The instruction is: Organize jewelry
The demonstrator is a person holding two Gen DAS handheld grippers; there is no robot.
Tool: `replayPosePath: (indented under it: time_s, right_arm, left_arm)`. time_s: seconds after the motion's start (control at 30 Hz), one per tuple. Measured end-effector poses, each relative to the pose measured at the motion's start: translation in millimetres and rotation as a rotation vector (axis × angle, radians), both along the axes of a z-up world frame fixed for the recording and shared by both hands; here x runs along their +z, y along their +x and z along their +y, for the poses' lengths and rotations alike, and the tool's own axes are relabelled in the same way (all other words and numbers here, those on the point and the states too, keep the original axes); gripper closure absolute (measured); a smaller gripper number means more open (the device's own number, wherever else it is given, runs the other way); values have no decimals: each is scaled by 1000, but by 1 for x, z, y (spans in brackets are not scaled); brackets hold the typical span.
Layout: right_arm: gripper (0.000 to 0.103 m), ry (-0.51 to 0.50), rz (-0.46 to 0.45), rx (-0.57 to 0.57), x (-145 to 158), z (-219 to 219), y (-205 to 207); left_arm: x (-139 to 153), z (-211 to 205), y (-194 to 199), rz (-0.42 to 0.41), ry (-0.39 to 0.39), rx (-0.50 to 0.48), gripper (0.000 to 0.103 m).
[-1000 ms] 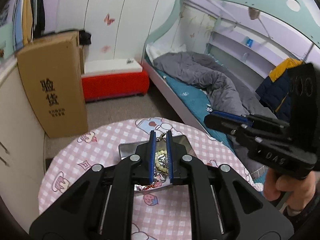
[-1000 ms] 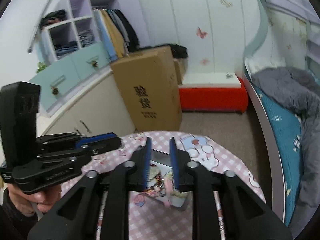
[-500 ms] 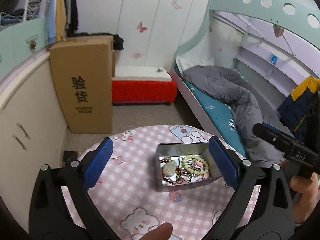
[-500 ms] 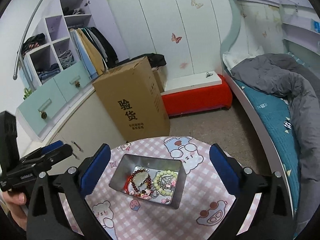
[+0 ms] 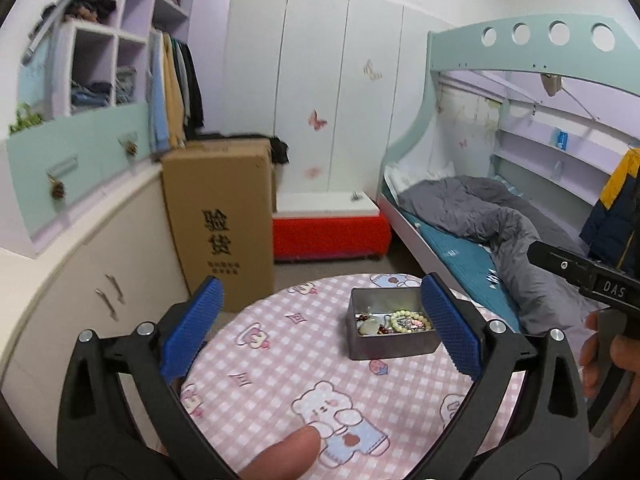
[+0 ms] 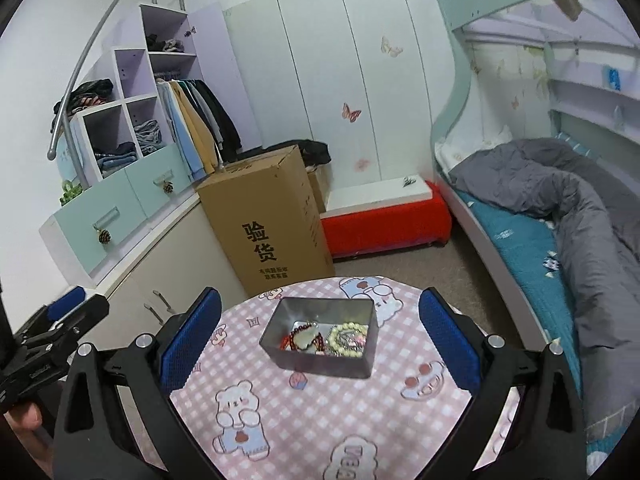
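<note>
Both tongs are wide open and hold nothing. Left tongs (image 5: 320,332) fill the bottom of the left wrist view, and right tongs (image 6: 320,336) fill the bottom of the right wrist view, each with blue pads (image 6: 191,336) far apart.

Between the pads sits a small metal box (image 6: 320,364) on the round worktop (image 6: 320,420), which has a pink checked cloth with bears. Inside the box lies the jewelry (image 6: 326,338): a pale bead bracelet (image 5: 412,320), dark red beads and maybe a pale stone, though it is too small to be sure.

Behind the worktop stands a tall cardboard box (image 6: 268,228), with a red bench (image 6: 384,224) beside it. On the right is a bed (image 6: 540,208) with a grey blanket. A fingertip (image 5: 286,452) pokes in at the bottom of the left wrist view.
</note>
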State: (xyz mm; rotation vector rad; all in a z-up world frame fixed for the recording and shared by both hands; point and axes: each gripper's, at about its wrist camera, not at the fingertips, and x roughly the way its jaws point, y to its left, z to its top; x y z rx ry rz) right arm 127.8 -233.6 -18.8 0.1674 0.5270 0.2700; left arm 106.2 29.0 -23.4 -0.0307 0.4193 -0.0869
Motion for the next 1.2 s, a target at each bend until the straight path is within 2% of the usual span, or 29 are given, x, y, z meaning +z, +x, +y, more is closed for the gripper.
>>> replayPosePath:
  time_s: [0.13,0.37,0.53,0.9,1.2]
  right_arm:
    - [8,-47,-50,-25,5,7,-38]
    - [8,-123,-133,-83,11,16,-102]
    - [8,-151,-181,-127,14,21,-135]
    - [8,-181,-230,-134,18,42,-168]
    - [8,-193,-250,-132,21,53,-169]
  left_arm:
    - [4,-7,-37,-47,49,52,6]
    - [20,-12,-108,-170,45,93,6]
    - [29,-16,-138,-193,62,125,6]
    - [37,-10,-169,-214,63,158,6]
    - [36,-3,-168,-218,29,142,6]
